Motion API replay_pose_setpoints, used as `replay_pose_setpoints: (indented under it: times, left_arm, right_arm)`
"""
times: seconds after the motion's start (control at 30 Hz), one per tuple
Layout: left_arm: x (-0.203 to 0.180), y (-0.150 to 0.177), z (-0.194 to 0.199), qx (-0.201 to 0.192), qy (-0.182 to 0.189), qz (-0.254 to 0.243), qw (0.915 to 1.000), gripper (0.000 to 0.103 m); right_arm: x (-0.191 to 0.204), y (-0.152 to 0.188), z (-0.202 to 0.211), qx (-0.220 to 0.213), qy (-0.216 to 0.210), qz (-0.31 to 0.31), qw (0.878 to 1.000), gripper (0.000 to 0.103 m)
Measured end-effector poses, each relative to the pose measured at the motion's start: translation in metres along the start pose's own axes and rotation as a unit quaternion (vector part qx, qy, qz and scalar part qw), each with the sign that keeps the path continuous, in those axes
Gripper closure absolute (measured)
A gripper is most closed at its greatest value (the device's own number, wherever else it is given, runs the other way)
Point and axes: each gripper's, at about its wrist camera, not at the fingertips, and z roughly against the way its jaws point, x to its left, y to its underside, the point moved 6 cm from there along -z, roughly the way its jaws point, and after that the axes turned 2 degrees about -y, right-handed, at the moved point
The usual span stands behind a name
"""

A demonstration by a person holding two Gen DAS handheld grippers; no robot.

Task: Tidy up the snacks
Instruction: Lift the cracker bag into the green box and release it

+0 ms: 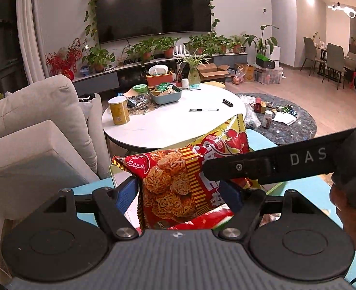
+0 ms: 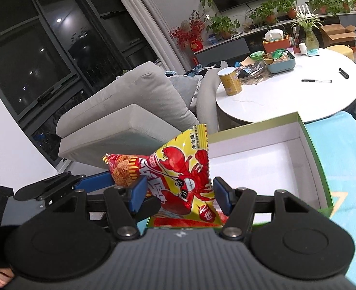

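Observation:
A red and yellow snack packet with noodle balls and a lobster picture hangs in the air between both grippers. My left gripper has its blue pads against the packet's noodle-ball end. My right gripper has its pads around the lobster end; its arm crosses the left wrist view from the right. An open green box with a white inside lies just beyond the packet, on a light blue surface.
A grey sofa stands to the left. A round white table ahead holds a yellow can, a teal tray of snacks, a pen and a glass vase. A dark round table with small items stands at right.

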Motion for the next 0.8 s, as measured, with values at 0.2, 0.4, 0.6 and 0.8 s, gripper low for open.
replay_pose_setpoints:
  times: [0.2, 0.4, 0.6, 0.8]
  left_arm:
    - [0.011, -0.003, -0.029, 0.011, 0.0, 0.005, 0.9999, 0.031]
    - [0.022, 0.004, -0.056, 0.032, 0.0, 0.015, 0.9994, 0.031]
    - [0.034, 0.01, -0.073, 0.037, -0.014, 0.029, 0.9988, 0.031]
    - [0.042, 0.018, -0.065, 0.038, -0.023, 0.034, 0.9984, 0.031]
  right_arm:
    - [-0.013, -0.009, -0.022, 0.009, 0.006, -0.007, 1.0, 0.035]
    - [-0.024, -0.01, -0.043, 0.024, 0.014, -0.011, 1.0, 0.035]
    - [-0.031, -0.011, -0.06, 0.025, 0.03, -0.007, 0.999, 0.033]
    - [-0.041, -0.009, -0.047, 0.019, 0.063, -0.001, 0.998, 0.031]
